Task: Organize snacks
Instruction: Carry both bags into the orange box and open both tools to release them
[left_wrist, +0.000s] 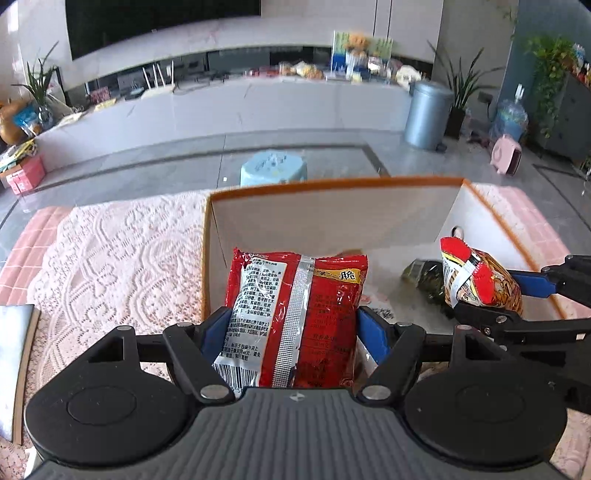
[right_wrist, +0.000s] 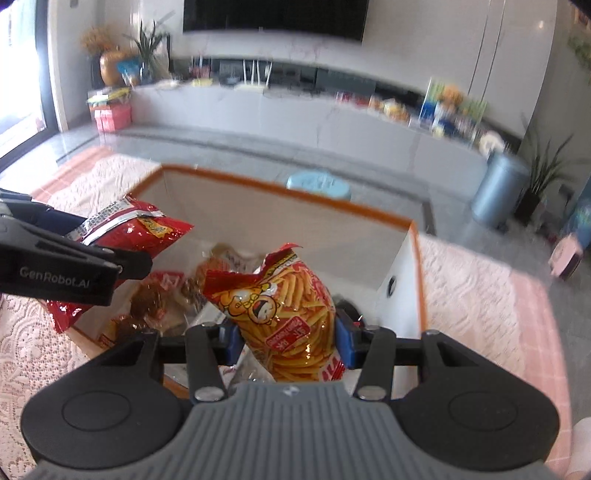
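Note:
My left gripper (left_wrist: 291, 325) is shut on a red snack packet (left_wrist: 295, 314) with a silver seam, its printed back facing the camera, held over the left front of a white box with an orange rim (left_wrist: 332, 182). My right gripper (right_wrist: 288, 336) is shut on a yellow-and-red packet of stick snacks (right_wrist: 284, 310), held over the same box (right_wrist: 295, 188). In the left wrist view that packet (left_wrist: 480, 277) hangs at the right in the right gripper. In the right wrist view the red packet (right_wrist: 140, 229) shows at the left. Several dark and brown packets (right_wrist: 159, 306) lie inside the box.
The box stands on a pink lace cloth (left_wrist: 110, 258) over a pink checked table cover. A flat grey board (left_wrist: 14, 362) lies at the left edge. Beyond the table are a light blue stool (left_wrist: 273, 168), a grey bin (left_wrist: 428, 114) and a long white cabinet.

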